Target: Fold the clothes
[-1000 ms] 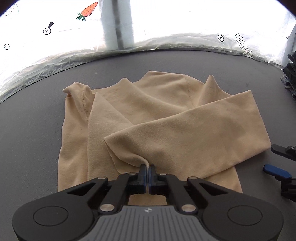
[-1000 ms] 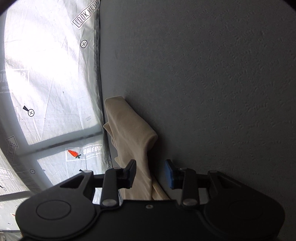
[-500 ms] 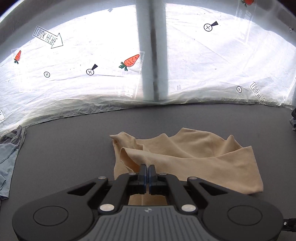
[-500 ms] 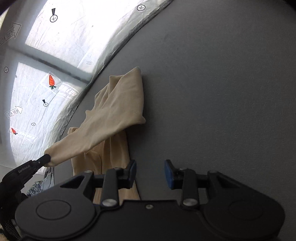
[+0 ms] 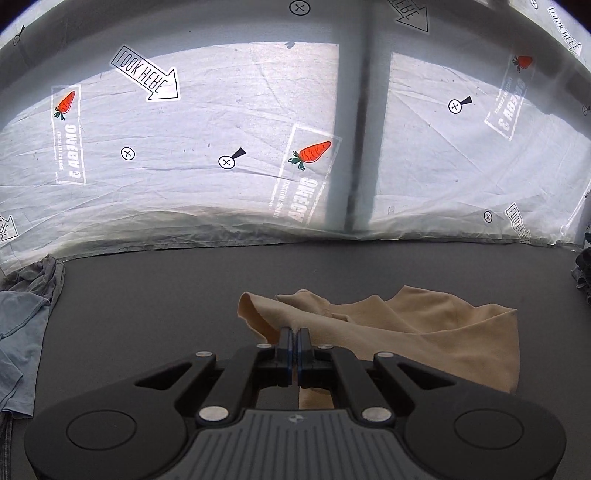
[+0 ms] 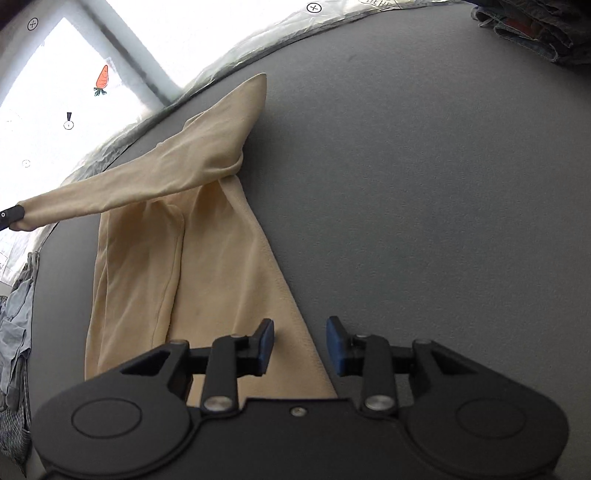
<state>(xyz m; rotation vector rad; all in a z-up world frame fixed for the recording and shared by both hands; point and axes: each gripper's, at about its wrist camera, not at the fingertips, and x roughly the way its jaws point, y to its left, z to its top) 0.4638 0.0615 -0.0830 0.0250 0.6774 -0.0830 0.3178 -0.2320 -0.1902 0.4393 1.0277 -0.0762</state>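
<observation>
A beige long-sleeved top (image 5: 436, 339) lies on the dark grey table (image 5: 166, 295). My left gripper (image 5: 294, 330) is shut on the end of one sleeve and holds it lifted off the table. In the right wrist view the sleeve (image 6: 147, 184) stretches up and to the left from the top's body (image 6: 221, 266) to the left gripper's tip (image 6: 9, 218). My right gripper (image 6: 300, 339) is open and empty, low over the near right edge of the top.
A pile of blue-grey clothes (image 5: 22, 332) lies at the table's left edge. Dark denim clothes (image 6: 524, 29) lie at the far right corner. A translucent plastic sheet (image 5: 221, 147) with printed carrots and arrows hangs behind the table.
My left gripper has lifted the sleeve end up and pulled it to the left, off the body. My right gripper has swung round over the top's near edge, still open.
</observation>
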